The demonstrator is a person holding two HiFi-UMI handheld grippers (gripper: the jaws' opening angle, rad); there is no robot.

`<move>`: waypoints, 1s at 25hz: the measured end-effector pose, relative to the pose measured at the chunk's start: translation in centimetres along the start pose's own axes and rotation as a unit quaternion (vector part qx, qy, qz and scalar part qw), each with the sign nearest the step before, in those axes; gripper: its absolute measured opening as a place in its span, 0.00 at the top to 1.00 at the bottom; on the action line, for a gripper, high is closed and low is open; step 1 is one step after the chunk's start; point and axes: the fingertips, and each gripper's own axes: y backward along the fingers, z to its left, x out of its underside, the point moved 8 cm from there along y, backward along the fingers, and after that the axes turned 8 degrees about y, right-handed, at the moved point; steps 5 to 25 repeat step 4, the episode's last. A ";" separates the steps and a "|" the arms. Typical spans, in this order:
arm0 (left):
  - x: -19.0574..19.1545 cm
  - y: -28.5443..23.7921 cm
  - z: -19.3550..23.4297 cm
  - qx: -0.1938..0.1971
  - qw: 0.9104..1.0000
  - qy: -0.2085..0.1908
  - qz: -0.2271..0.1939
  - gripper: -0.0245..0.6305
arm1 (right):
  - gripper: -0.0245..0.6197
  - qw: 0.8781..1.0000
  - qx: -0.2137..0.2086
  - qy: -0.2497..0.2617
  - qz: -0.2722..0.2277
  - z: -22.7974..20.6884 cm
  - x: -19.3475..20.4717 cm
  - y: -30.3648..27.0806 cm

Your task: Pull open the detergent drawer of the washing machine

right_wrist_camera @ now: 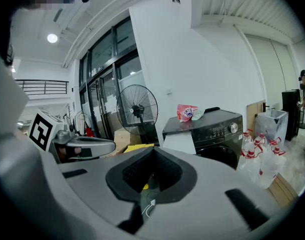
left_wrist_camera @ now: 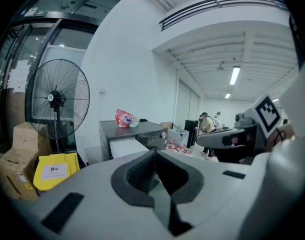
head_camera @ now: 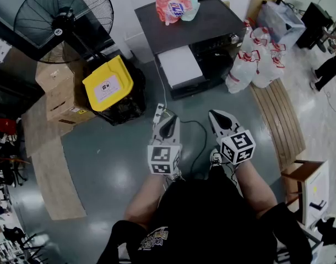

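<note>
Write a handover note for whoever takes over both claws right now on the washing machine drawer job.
The left claw is shut and empty, in the air well short of the machine.
The right claw is shut and empty beside it.
The washing machine stands ahead, touched by neither.
A white panel juts from its front's upper left: probably the detergent drawer, perhaps already out; I cannot be sure.
Left: go closer and check; if shut, grip its front and pull.

One washing machine (head_camera: 204,26), one fan (head_camera: 63,20), one yellow bin (head_camera: 107,84); two claws: left claw (head_camera: 167,124), right claw (head_camera: 218,116).
</note>
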 end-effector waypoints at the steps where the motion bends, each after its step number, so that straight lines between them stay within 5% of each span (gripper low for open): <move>1: 0.0 0.0 0.0 0.000 1.000 0.001 0.000 0.94 | 0.96 1.000 0.000 0.000 0.000 0.0 0.0 0.0; 25: 0.0 0.0 -0.1 -0.001 1.000 0.002 -0.002 0.94 | 0.96 1.000 0.001 0.000 0.002 -0.1 0.1 0.1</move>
